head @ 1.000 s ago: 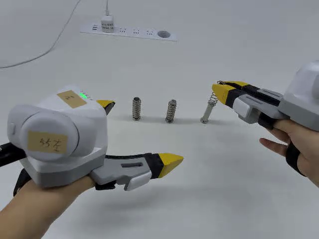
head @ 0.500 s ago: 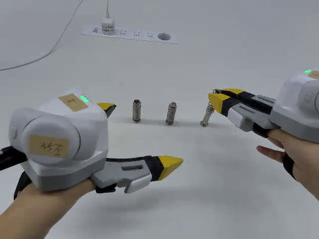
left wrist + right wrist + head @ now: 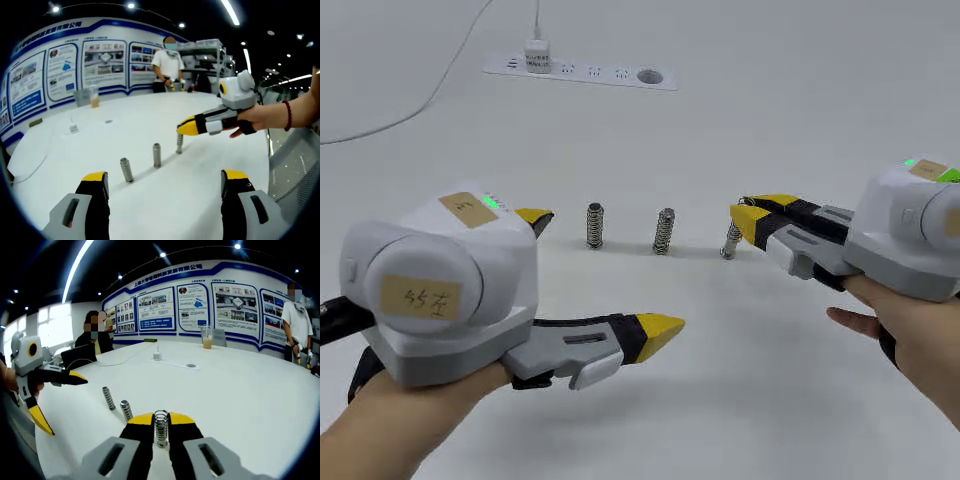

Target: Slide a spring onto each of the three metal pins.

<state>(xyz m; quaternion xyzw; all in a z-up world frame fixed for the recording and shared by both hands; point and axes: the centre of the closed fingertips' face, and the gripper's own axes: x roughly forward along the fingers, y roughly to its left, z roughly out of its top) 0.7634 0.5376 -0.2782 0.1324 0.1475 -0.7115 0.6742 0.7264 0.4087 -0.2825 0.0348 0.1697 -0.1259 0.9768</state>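
On the white table (image 3: 770, 130), right tongs (image 3: 161, 416) pinch a spring (image 3: 160, 428); left tongs (image 3: 165, 176) stand spread.

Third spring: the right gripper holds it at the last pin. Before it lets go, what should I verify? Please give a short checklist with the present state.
1. The right gripper is shut on the spring: ok.
2. The spring sits fully down on the third pin: cannot tell, the jaws hide most of it.
3. The third pin stands upright: not ok, it seems to lean in the head view.
4. The left pin and the middle pin each carry a spring and stand: ok.
5. The left gripper is open and apart from the pins: ok.
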